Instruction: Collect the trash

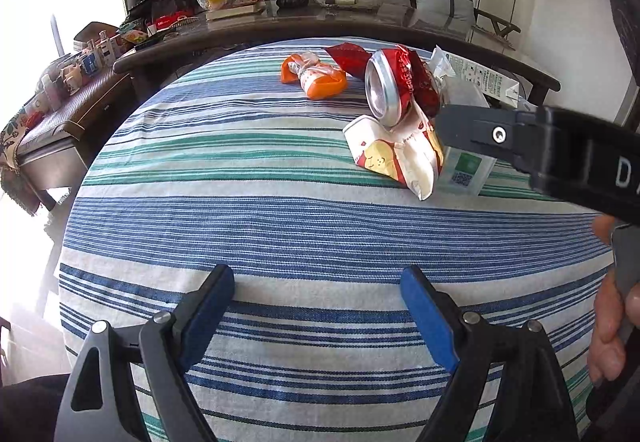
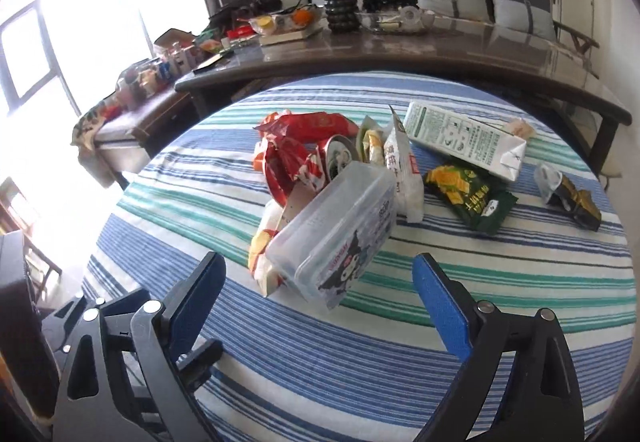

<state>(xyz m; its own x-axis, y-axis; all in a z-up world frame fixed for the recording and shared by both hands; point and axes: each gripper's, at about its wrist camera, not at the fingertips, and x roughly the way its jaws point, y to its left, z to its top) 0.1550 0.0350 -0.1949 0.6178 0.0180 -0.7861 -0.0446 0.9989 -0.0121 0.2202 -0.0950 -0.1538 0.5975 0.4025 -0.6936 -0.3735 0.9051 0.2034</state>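
Left tongs [image 1: 318, 284] gape wide over bare striped tablecloth [image 1: 280, 226], gripping nothing. Right tongs [image 2: 320, 274] likewise stand apart and empty, just short of a clear plastic box [image 2: 340, 226]. Behind it on the desk lie an aluminium can [image 2: 340, 158], milk carton [image 2: 464, 138] and green snack bag [image 2: 468, 198].

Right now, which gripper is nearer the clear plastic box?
Right. The right gripper hangs open just short of the clear plastic box; the left gripper is open over bare striped cloth, farther back.
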